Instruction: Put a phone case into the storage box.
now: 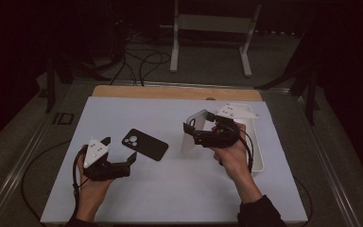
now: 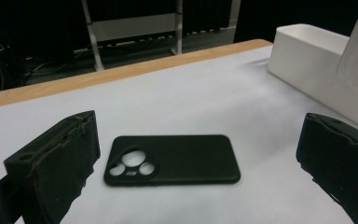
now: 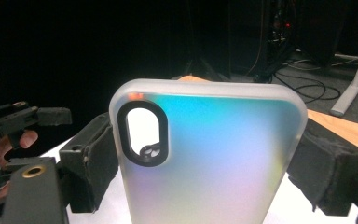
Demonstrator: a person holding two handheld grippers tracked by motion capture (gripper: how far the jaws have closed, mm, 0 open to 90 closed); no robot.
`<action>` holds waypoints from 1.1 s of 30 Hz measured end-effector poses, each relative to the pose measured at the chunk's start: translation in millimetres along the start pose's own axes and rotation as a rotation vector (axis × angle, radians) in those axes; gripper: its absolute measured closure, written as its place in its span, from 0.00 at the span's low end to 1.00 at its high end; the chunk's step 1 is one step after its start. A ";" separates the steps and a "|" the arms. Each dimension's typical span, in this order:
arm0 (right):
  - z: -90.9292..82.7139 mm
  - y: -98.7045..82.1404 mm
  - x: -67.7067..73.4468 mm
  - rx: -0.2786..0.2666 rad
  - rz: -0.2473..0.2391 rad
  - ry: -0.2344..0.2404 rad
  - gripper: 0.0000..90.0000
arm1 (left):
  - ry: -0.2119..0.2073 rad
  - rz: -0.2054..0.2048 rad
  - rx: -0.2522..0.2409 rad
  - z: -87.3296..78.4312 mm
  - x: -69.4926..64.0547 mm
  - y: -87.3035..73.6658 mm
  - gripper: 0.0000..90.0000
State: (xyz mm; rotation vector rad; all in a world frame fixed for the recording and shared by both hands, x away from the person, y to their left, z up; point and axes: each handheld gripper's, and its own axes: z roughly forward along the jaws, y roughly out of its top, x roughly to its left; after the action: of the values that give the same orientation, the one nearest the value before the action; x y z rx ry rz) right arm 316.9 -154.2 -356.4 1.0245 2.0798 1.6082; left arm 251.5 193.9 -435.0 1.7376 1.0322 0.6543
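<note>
Translucent phone case [image 3: 209, 154] held upright above the white table sheet [image 1: 170, 189], clamped by its side edges between the pads of the right gripper [image 1: 203, 132]; camera cut-out at its upper left in the right gripper view. Black phone case [image 2: 172, 159] lies flat on the sheet, cut-outs facing up, untouched. Left gripper [image 1: 120, 156] sits just beside it, jaws spread wide with nothing between the pads. White bin [image 2: 317, 60] stands at the sheet's right edge.
</note>
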 end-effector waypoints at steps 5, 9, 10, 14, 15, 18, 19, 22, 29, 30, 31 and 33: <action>-1.8 0.7 -3.9 -0.004 0.012 -0.001 0.19 | -0.002 0.000 0.008 -6.6 10.3 -14.6 0.00; -2.9 1.6 -5.6 -0.004 0.014 -0.009 0.19 | 0.004 -0.016 -0.008 -10.4 17.1 -25.7 0.00; -3.3 2.1 -6.7 -0.007 0.013 -0.011 0.19 | 0.012 -0.027 -0.015 -11.8 20.8 -32.8 0.00; -4.0 3.0 -8.3 -0.012 0.020 -0.012 0.19 | 0.024 -0.021 -0.020 -15.9 26.5 -44.8 0.00; -4.1 3.3 -8.5 -0.012 0.022 -0.013 0.19 | 0.029 -0.018 -0.015 -17.0 27.1 -46.5 0.00; -4.0 4.2 -8.6 -0.014 0.024 -0.012 0.19 | 0.037 -0.014 -0.015 -18.4 27.3 -51.4 0.00; -4.0 4.5 -8.7 -0.014 0.022 -0.012 0.19 | 0.037 -0.014 -0.015 -18.4 27.3 -51.4 0.00; -4.3 6.1 -8.9 -0.011 0.018 -0.015 0.19 | 0.051 -0.003 -0.006 -19.0 26.8 -56.9 0.00; -5.1 9.8 -14.1 -0.016 0.016 -0.035 0.19 | 0.068 0.015 -0.001 -17.1 24.9 -60.3 0.00; -5.1 9.8 -14.1 -0.016 0.016 -0.035 0.19 | 0.068 0.015 -0.001 -17.1 24.9 -60.3 0.00; -5.3 11.7 -18.7 -0.017 0.011 -0.050 0.19 | 0.078 0.017 -0.004 -17.5 24.2 -60.4 0.00; -5.8 13.1 -22.6 -0.020 0.012 -0.064 0.19 | 0.086 0.014 -0.007 -18.0 24.3 -60.9 0.00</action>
State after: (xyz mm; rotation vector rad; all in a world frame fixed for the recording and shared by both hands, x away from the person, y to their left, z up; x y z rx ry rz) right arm 333.3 -172.7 -346.2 1.0690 2.0152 1.5775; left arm 228.2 233.4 -485.1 1.7247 1.0764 0.7454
